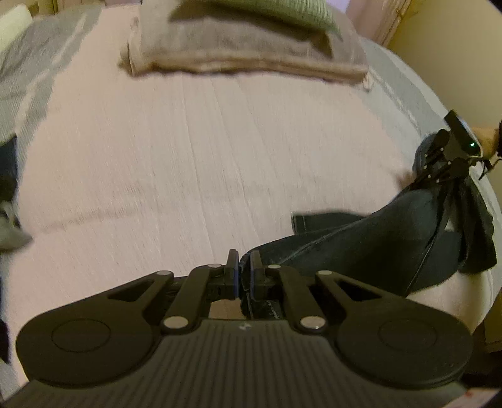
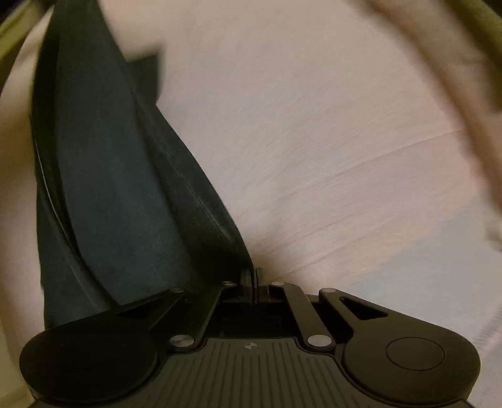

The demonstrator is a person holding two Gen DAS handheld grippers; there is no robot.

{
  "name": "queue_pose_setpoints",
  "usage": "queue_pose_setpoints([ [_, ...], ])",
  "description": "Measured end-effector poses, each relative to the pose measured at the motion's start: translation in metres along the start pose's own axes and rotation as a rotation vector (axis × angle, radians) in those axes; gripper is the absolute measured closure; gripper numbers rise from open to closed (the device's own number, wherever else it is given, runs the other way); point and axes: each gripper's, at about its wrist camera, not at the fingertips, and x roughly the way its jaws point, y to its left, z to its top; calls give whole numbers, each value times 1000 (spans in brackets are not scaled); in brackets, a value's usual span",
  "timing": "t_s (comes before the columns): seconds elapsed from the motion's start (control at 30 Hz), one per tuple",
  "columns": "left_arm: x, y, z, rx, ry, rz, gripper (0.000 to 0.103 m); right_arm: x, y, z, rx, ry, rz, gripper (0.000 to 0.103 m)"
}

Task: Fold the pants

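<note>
Dark teal pants (image 1: 370, 241) hang stretched between both grippers above a pale pink bedspread (image 1: 188, 150). My left gripper (image 1: 243, 273) is shut on one edge of the fabric at the bottom middle of the left wrist view. The right gripper (image 1: 439, 169) shows there at the right edge, clamped on the other end with cloth drooping below it. In the right wrist view the pants (image 2: 119, 188) run from my right gripper (image 2: 254, 276), which is shut on them, up to the upper left. A loose cuff end (image 1: 313, 219) lies on the bed.
A folded beige towel or blanket (image 1: 238, 53) with a green item (image 1: 260, 12) on top lies at the far end of the bed. Grey striped bedding (image 1: 28, 72) is at the left. A yellow wall (image 1: 455, 62) stands to the right. A person's hand (image 1: 486, 141) holds the right gripper.
</note>
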Motion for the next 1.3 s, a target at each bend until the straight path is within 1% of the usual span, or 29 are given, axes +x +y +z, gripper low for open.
queue_pose_setpoints([
  [0.03,-5,3,9,8,-14,5,98,-15,-14,8,39,-50,-38,103],
  [0.07,-9,7,19,18,-28,12,98,-24,-27,15,68,-81,-66,103],
  [0.13,-11,20,42,40,-57,32,98,-32,-52,33,97,-142,-157,103],
  [0.2,-2,40,72,48,-89,44,98,-27,-76,48,161,-186,-215,103],
  [0.23,5,50,85,53,-106,49,98,-21,-83,53,184,-210,-262,103],
  [0.27,16,60,99,60,-116,56,98,-13,-93,59,224,-252,-343,103],
  [0.3,32,70,116,75,-120,68,98,-4,-101,58,263,-270,-375,103],
  [0.33,47,79,128,82,-124,80,97,5,-113,61,323,-262,-415,100],
  [0.37,66,88,140,76,-125,98,96,10,-121,61,393,-248,-460,92],
  [0.4,87,99,150,68,-113,139,96,8,-123,60,450,-261,-475,75],
  [0.43,104,106,155,70,-96,170,95,7,-121,55,504,-298,-449,66],
  [0.5,128,118,156,48,-84,228,93,2,-102,42,544,-329,-410,64],
  [0.57,134,121,146,32,-85,235,92,3,-71,33,551,-342,-390,64],
  [0.6,133,118,137,36,-86,219,92,3,-56,27,560,-341,-383,63],
  [0.7,127,99,96,32,-48,159,83,1,10,4,605,-336,-330,63],
  [0.77,123,82,65,2,-18,101,81,3,56,-8,676,-326,-304,63],
  [0.83,120,64,38,-41,7,52,73,4,99,-22,781,-317,-258,63],
  [0.87,119,52,23,-76,18,30,72,3,121,-27,821,-307,-243,63],
  [0.93,117,31,2,-117,39,-49,69,4,160,-42,905,-284,-229,63],
  [0.97,118,16,-12,-137,57,-91,66,1,175,-50,939,-273,-227,62],
  [1.03,123,-5,-31,-160,89,-149,63,-1,205,-66,1021,-238,-230,62],
  [1.1,135,-25,-47,-170,125,-197,63,-3,224,-79,1087,-205,-257,62],
  [1.2,156,-46,-67,-190,198,-216,63,-5,246,-101,1170,-162,-302,61],
  [1.27,161,-60,-74,-158,205,-196,63,-11,256,-118,1212,-143,-334,60],
  [1.3,163,-65,-76,-144,205,-181,64,-14,258,-127,1229,-139,-355,60],
])
